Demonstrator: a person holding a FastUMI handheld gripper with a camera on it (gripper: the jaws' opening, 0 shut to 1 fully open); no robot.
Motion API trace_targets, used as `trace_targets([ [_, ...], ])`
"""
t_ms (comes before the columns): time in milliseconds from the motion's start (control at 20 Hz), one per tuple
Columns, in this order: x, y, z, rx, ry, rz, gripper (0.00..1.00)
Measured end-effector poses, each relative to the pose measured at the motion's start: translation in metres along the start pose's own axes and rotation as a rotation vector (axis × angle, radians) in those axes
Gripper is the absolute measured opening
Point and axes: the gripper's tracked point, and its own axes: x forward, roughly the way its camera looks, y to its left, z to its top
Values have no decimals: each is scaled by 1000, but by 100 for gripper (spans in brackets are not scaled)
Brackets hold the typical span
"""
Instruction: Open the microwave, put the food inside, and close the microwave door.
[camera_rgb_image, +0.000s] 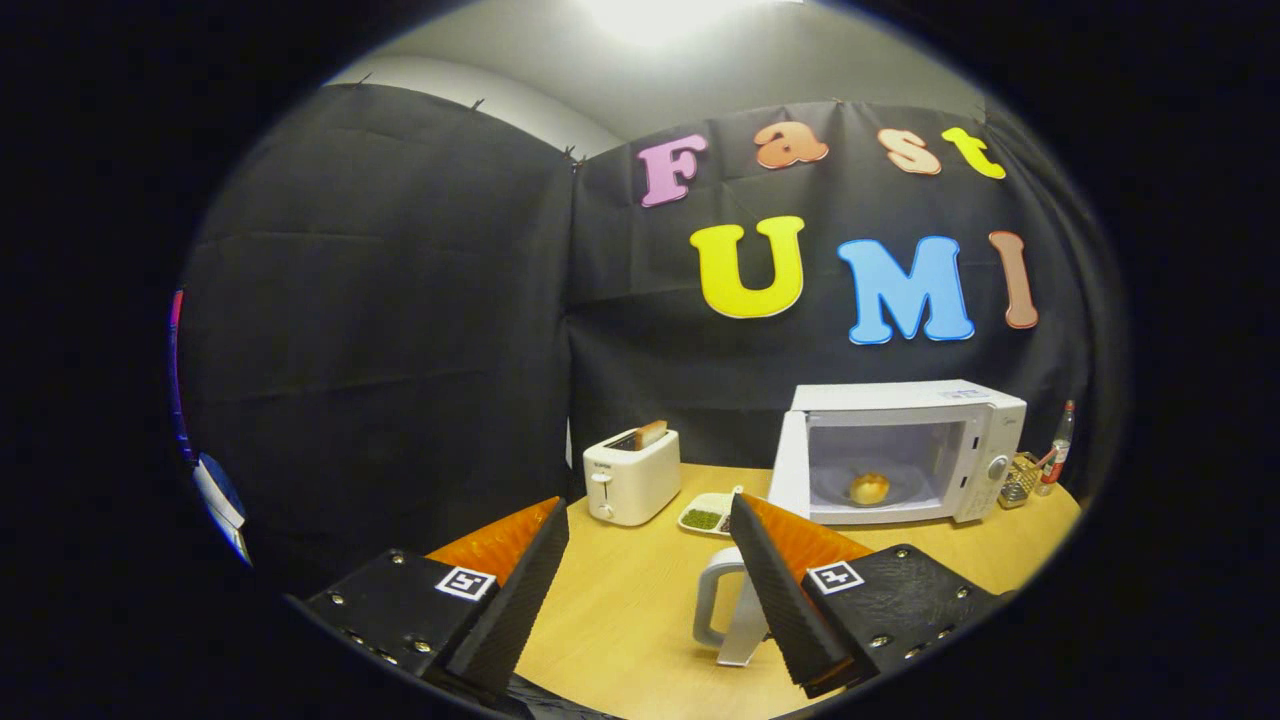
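Observation:
A white microwave (935, 445) stands at the back right of the wooden table (630, 590), well beyond my fingers. Its door (789, 468) hangs open to the left. Inside, on the turntable, sits a round golden bun (869, 488). My gripper (650, 535) is open and holds nothing; its two fingers are wide apart above the table's near part. A white handle-shaped piece (725, 610) stands on the table just beside the right finger (775, 590).
A white toaster (631, 475) with a slice of bread in it stands at the back of the table, left of the microwave. A small white dish (706, 515) with green food lies between them. A bottle (1060, 445) and a small basket (1020, 478) stand right of the microwave.

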Motion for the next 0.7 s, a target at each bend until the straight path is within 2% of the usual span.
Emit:
trace_targets([
  [250, 24, 18, -49, -54, 110, 69, 98],
  [450, 34, 9, -82, -79, 181, 56, 97],
  [650, 37, -10, -97, -52, 219, 9, 75],
  [700, 39, -17, -98, -48, 223, -10, 57],
])
